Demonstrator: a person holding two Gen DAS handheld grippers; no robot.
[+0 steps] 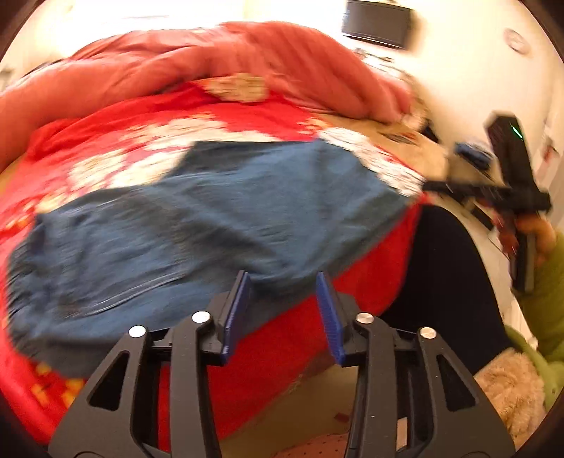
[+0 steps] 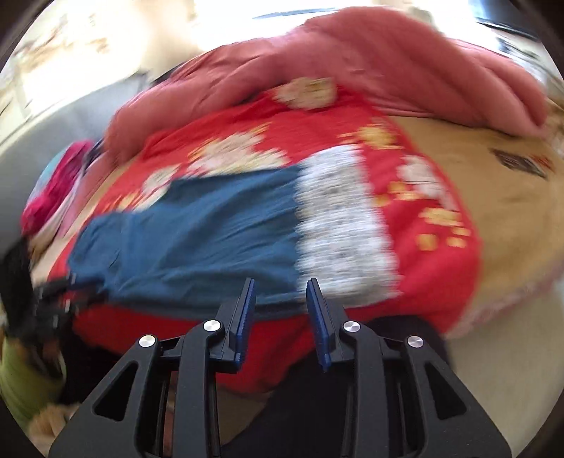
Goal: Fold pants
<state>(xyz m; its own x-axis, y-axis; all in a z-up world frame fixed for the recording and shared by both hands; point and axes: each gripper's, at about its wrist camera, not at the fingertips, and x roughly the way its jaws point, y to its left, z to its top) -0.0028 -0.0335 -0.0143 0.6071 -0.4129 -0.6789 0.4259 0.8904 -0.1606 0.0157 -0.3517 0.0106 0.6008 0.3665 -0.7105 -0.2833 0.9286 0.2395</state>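
Both sets of jaws stand spread, with nothing between the blue pads. Seen from its own camera, the left gripper (image 1: 283,278) hangs just off the near edge of the bed, its fingertips level with the near hem of the pants (image 1: 197,225) but pinching no cloth. The right gripper (image 2: 280,283) is likewise parted and empty, its tips over the near edge of the pants (image 2: 197,229).

Those pants are blue and lie spread flat on a red blanket (image 1: 225,116) with pale flower patches that covers the bed. At one end of the pants sits a grey-white band of cloth (image 2: 338,218); the blur hides whether it is part of them or a separate piece. Behind the blanket a pink quilt (image 1: 211,60) is heaped up along the far side of the bed, and a tan sheet (image 2: 511,211) shows to the right of the red blanket.

From the left camera the right gripper (image 1: 437,186) shows at the right edge, held in a hand (image 1: 539,232) with a green sleeve (image 1: 550,299), near the corner of the bed. A dark screen (image 1: 377,23) hangs on the wall beyond. Both views are smeared by motion, so fine detail is lost.
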